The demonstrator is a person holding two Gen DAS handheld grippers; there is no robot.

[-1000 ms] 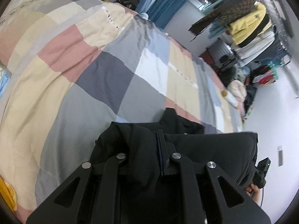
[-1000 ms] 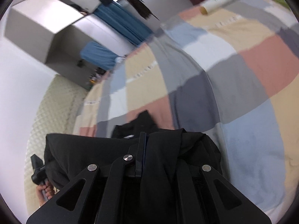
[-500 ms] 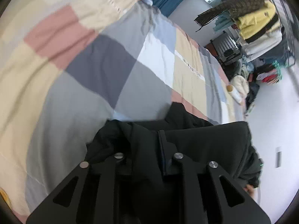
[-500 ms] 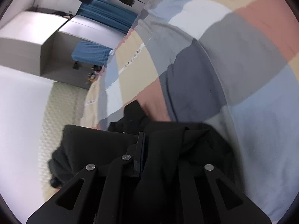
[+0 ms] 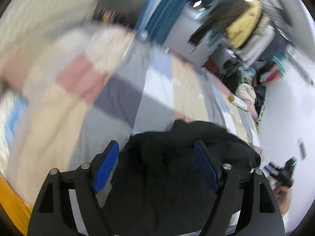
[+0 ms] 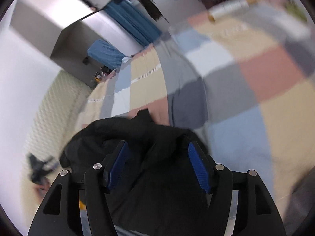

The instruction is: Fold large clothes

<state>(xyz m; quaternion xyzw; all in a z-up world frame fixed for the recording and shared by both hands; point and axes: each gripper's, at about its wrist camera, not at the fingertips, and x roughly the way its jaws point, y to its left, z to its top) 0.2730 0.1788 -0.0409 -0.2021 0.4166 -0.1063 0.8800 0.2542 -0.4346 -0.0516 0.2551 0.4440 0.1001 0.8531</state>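
A black garment (image 5: 177, 157) lies bunched on the checked bedspread (image 5: 118, 98), at the near edge of the bed. My left gripper (image 5: 156, 157) is open, its blue pads (image 5: 107, 165) spread on either side of the cloth. In the right wrist view the same black garment (image 6: 149, 143) lies on the bedspread (image 6: 246, 90). My right gripper (image 6: 157, 163) is open too, its blue pads (image 6: 198, 169) apart over the cloth. Both views are motion-blurred.
A white roll (image 5: 238, 103) lies at the far side of the bed; it also shows in the right wrist view (image 6: 226, 9). A rack of hanging clothes (image 5: 242, 29) and piled items stand beyond. A quilted headboard (image 6: 57, 106) lies to the left.
Both grippers were shut on the black garment and have opened, letting it go. Both cameras have tilted up and pulled back; the garment now lies bunched on the bed.
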